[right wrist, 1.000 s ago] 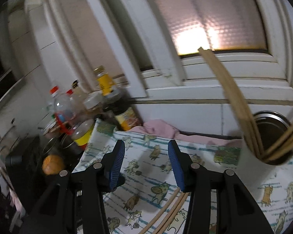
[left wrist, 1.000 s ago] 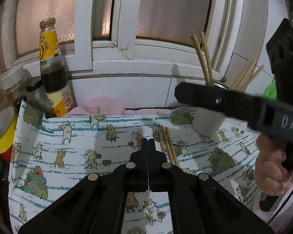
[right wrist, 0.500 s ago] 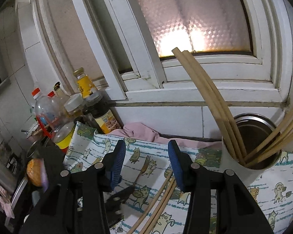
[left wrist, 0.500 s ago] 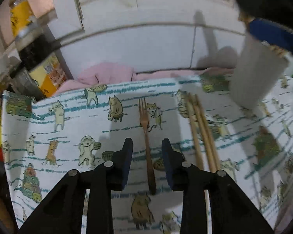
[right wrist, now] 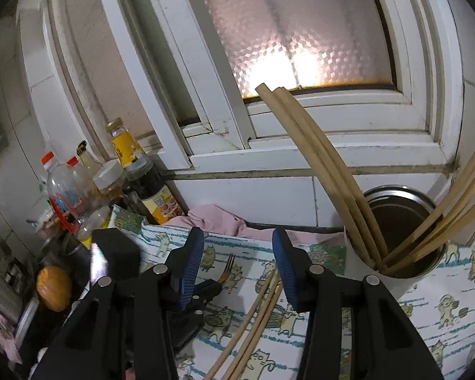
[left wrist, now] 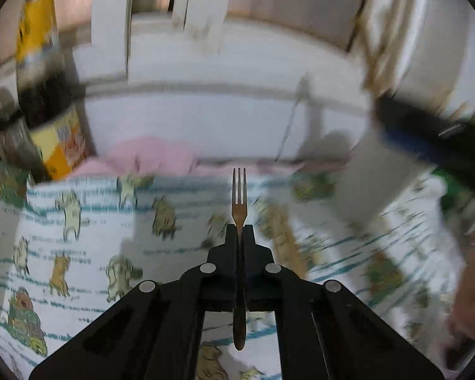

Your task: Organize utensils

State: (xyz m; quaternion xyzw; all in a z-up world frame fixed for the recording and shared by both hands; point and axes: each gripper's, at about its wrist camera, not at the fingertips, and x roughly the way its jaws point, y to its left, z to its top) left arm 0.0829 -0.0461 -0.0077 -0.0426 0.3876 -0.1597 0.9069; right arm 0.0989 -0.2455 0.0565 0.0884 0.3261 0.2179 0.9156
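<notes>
My left gripper (left wrist: 239,231) is closing its jaws on the neck of a slim bronze fork (left wrist: 239,190), and the pads press it. The tines point forward over the cat-print cloth (left wrist: 79,237). The right wrist view shows the same fork (right wrist: 226,267) sticking out of the left gripper (right wrist: 205,288). My right gripper (right wrist: 237,253) hovers open above the cloth with nothing between its blue pads (right wrist: 190,262). Loose chopsticks (right wrist: 253,316) lie on the cloth below it. To the right stands a white utensil holder (right wrist: 357,253) with several chopsticks (right wrist: 326,164) in it.
Sauce bottles (right wrist: 133,164) crowd the left edge under the window sill. A pink rag (right wrist: 215,218) lies bunched against the tiled wall behind the cloth. An orange round thing (right wrist: 52,288) sits low at the left. A hand (left wrist: 471,300) shows at the right.
The left gripper opened over the fork lying on the cloth, dropped around it and shut on it. The right gripper stayed open and turned slightly.
</notes>
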